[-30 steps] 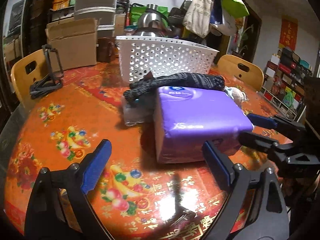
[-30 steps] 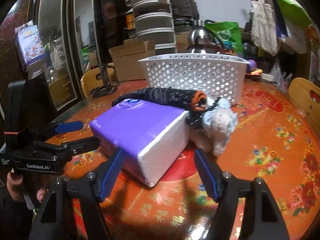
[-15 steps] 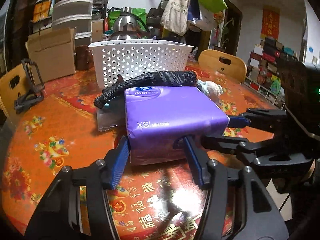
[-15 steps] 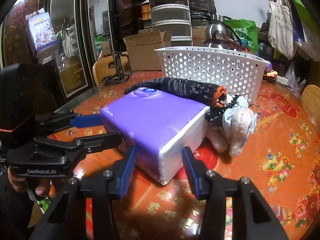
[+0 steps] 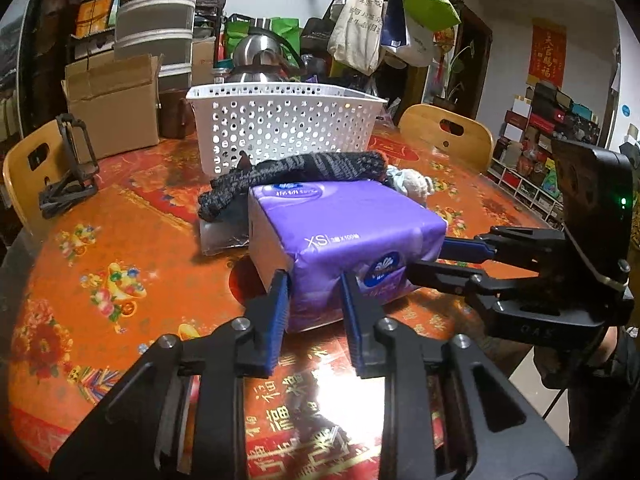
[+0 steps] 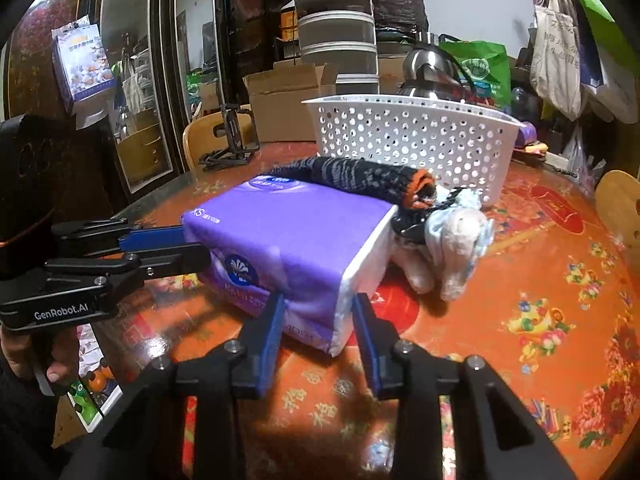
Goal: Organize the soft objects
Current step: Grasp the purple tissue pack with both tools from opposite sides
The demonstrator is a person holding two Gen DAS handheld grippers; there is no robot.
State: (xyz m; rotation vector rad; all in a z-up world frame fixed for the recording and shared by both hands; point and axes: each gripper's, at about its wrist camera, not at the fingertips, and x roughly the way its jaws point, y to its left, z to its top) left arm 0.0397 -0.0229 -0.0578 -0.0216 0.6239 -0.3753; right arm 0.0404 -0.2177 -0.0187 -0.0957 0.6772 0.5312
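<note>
A purple tissue pack (image 5: 344, 224) lies on the orange table, also in the right wrist view (image 6: 296, 232). My left gripper (image 5: 314, 292) is shut on its near left corner. My right gripper (image 6: 318, 312) is shut on its near right corner and shows from the side in the left wrist view (image 5: 444, 258). My left gripper shows from the side in the right wrist view (image 6: 196, 246). A dark knitted roll (image 5: 304, 172) lies across the pack's far edge. A small white plush toy (image 6: 456, 236) lies to its right. A white perforated basket (image 5: 284, 124) stands behind.
A flat clear packet (image 5: 222, 236) lies under the roll at the pack's left. A black phone stand (image 5: 72, 172) sits at the far left edge. Wooden chairs (image 5: 448, 136) ring the table. A cardboard box (image 5: 112, 100) and a steel kettle (image 5: 260, 56) stand behind the basket.
Both grippers moved in on the tissue pack and closed from wide open onto its two near corners. The pack sits much as before.
</note>
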